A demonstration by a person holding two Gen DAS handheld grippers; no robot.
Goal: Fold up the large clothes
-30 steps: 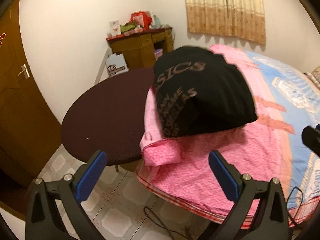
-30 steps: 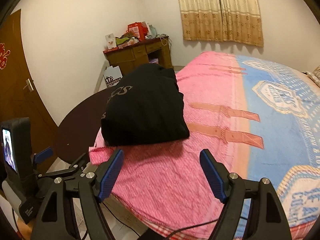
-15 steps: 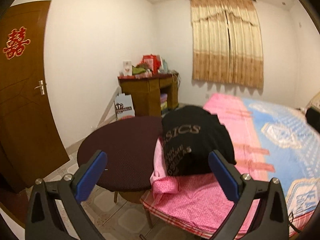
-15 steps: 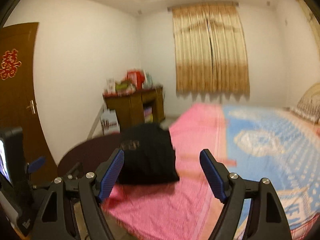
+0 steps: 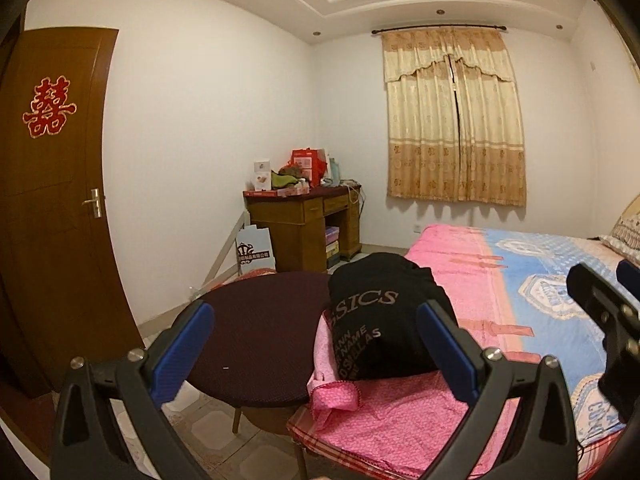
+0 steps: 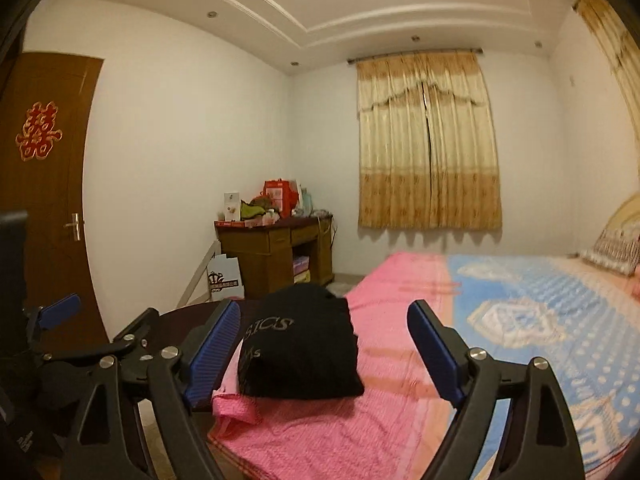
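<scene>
A folded black garment (image 5: 384, 320) lies on the near corner of the bed (image 5: 500, 280), on the pink part of the blanket (image 5: 400, 420), just beside the round table (image 5: 260, 332). Pale lettering shows on its near face; the first letters are cut off by a fold, and the lower lines are only partly legible. In the right wrist view the print is blurred and partly hidden behind the gripper's left finger.

The left gripper (image 5: 320, 354) is held up and apart from the garment, fingers spread wide with nothing between them. Its right finger covers the garment's right edge. The right gripper (image 6: 324, 350) is likewise spread and empty, the garment seen in the gap between its blue pads (image 6: 212, 354).

In the left view the right gripper's body cuts in at the right edge, dark and only partly seen. The table's far side is hidden by the garment. A desk (image 5: 304, 224) with clutter stands at the back wall beside the curtain (image 5: 452, 120); the items on it are too small to tell. A door (image 5: 52, 208) closes the left side.
</scene>
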